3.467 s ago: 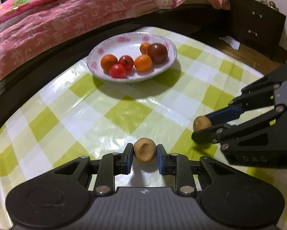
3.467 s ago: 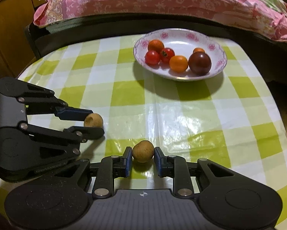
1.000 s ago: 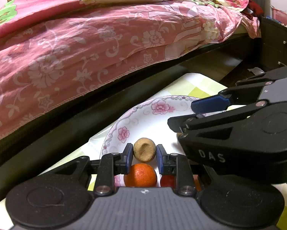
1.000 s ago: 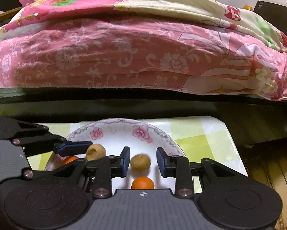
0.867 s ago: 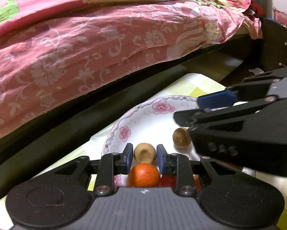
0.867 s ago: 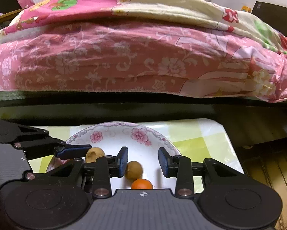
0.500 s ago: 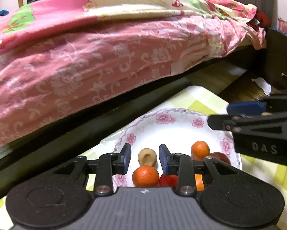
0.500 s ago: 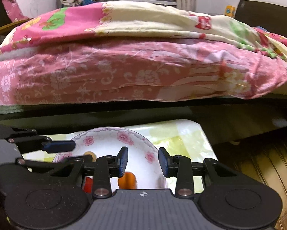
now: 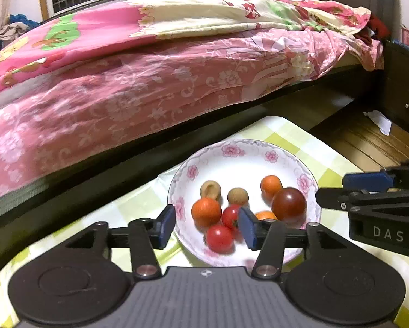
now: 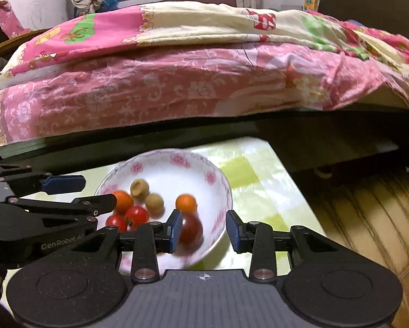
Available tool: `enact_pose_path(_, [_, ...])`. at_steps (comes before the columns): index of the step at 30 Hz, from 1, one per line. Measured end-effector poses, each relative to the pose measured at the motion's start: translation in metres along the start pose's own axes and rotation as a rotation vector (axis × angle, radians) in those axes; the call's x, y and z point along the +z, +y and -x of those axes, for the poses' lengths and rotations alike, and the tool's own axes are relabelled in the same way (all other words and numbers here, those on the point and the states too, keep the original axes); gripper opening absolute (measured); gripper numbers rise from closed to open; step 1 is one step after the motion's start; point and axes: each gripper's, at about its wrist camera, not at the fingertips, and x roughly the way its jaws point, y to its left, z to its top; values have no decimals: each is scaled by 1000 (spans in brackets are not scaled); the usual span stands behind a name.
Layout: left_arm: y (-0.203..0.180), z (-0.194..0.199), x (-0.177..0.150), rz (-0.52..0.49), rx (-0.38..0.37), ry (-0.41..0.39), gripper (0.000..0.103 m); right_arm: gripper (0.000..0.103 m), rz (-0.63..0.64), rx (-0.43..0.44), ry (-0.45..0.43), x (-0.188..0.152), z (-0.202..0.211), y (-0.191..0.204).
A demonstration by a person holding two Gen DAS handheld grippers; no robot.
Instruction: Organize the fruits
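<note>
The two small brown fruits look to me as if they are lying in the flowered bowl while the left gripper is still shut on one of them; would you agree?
Not quite: the left gripper is open and empty. The left wrist view shows both small brown fruits lying free in the flowered bowl.

A white floral-rimmed porcelain plate sits on the green-and-white checked bench, near its far edge, with the pink-quilted bed behind it. In the plate, two round tan longans lie side by side at the back, with small orange tangerines, red cherry tomatoes and a dark round tomato before and right of them. The left black two-finger claw hangs over the plate's near rim, and the right black two-finger claw is to its right.
</note>
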Motion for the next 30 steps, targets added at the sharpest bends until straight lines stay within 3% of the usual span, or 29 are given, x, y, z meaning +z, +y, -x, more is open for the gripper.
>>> enact_pose_path(7, [4, 23, -25, 64, 28, -2, 88, 32, -47, 24, 16, -19, 24, 11])
enact_pose_path(11, [5, 32, -39, 58, 72, 5, 96, 34, -61, 27, 26, -28, 37, 16])
enact_pose_path(18, [7, 48, -60, 72, 98, 11, 103, 35, -66, 16, 46, -49, 54, 24])
enact_pose_path(30, [0, 65, -77, 78, 106, 22, 103, 35, -89, 21, 56, -65, 68, 28])
